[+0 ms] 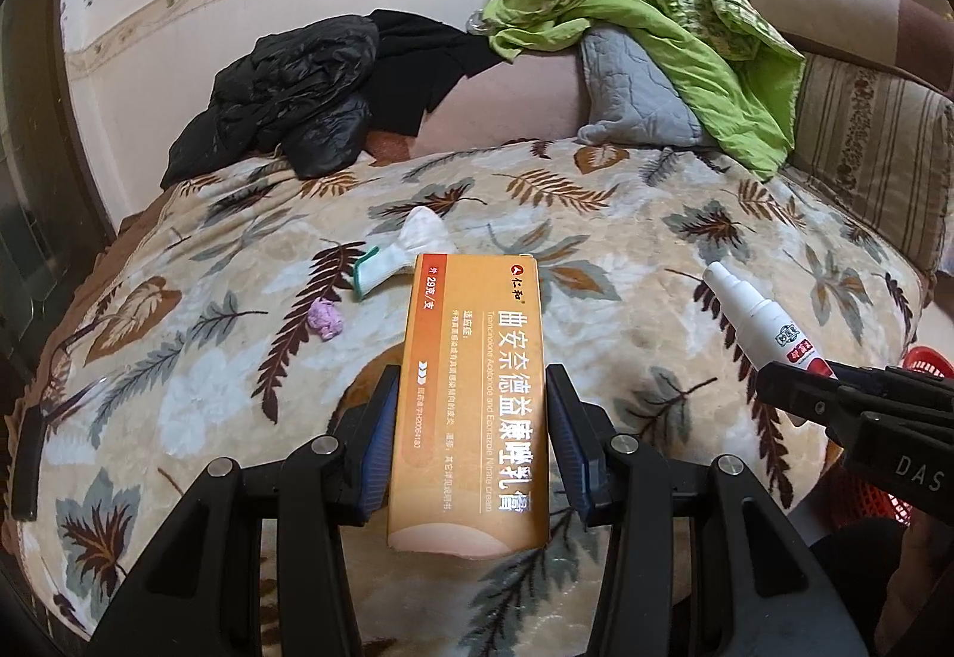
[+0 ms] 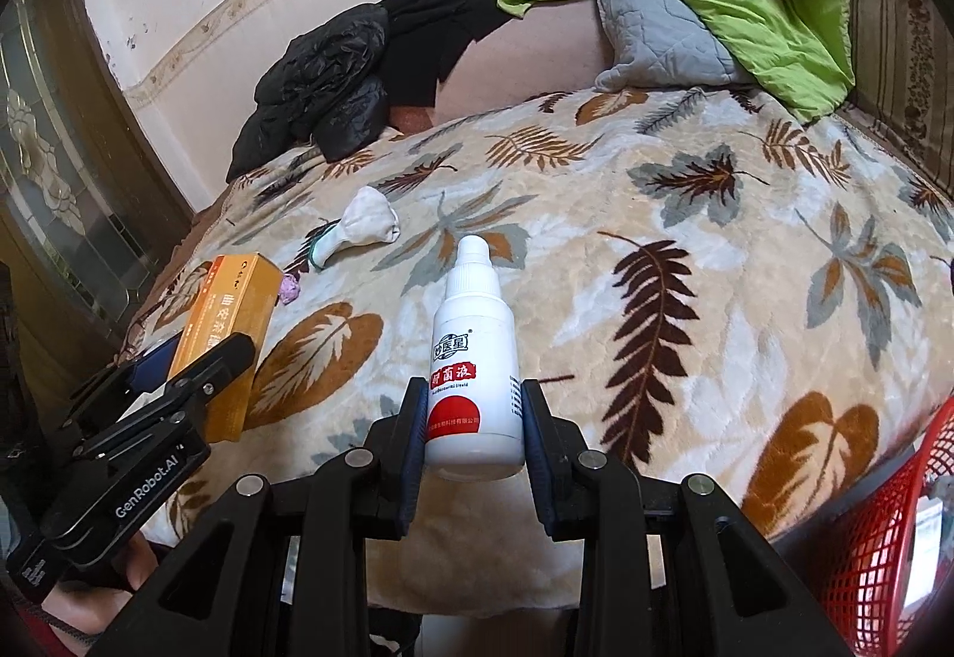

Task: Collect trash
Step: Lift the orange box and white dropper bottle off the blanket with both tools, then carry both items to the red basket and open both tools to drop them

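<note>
My left gripper is shut on a long orange medicine box, held lengthwise above the leaf-patterned blanket. The right gripper is shut on a white spray bottle with a red label, nozzle pointing away. In the left wrist view that bottle shows at the right, clamped in the right gripper. In the right wrist view the box and the left gripper are at the left. A white sock and a small purple wad lie on the blanket.
A red mesh basket stands at the lower right beside the bed. A black jacket, a grey pillow and a green quilt are piled at the far side. A dark door is on the left.
</note>
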### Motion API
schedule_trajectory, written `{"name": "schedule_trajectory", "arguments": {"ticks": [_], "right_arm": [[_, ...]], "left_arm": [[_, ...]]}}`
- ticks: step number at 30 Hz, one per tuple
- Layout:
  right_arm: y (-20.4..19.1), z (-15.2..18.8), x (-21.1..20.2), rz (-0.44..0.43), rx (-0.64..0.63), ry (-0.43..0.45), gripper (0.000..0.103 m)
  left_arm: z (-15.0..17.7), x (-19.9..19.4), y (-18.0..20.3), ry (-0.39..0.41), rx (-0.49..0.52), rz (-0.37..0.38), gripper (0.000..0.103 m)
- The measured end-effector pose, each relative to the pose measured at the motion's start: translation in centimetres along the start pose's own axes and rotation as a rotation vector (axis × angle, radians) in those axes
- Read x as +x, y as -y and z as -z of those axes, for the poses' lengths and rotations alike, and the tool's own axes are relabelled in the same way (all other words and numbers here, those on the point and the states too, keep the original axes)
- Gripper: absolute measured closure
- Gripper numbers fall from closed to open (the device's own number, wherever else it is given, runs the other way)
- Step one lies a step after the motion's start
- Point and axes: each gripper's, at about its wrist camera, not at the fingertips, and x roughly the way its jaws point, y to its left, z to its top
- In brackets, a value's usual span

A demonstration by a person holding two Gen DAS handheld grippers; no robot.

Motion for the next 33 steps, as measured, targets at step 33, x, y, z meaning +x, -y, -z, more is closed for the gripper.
{"name": "schedule_trajectory", "arguments": {"ticks": [33], "right_arm": [[11.7, 1.7, -12.3, 0.148, 0.234, 0.155, 0.071]], "left_arm": [[-2.9, -2.6, 15.6, -0.012, 0.222, 0.325, 0.058]]}}
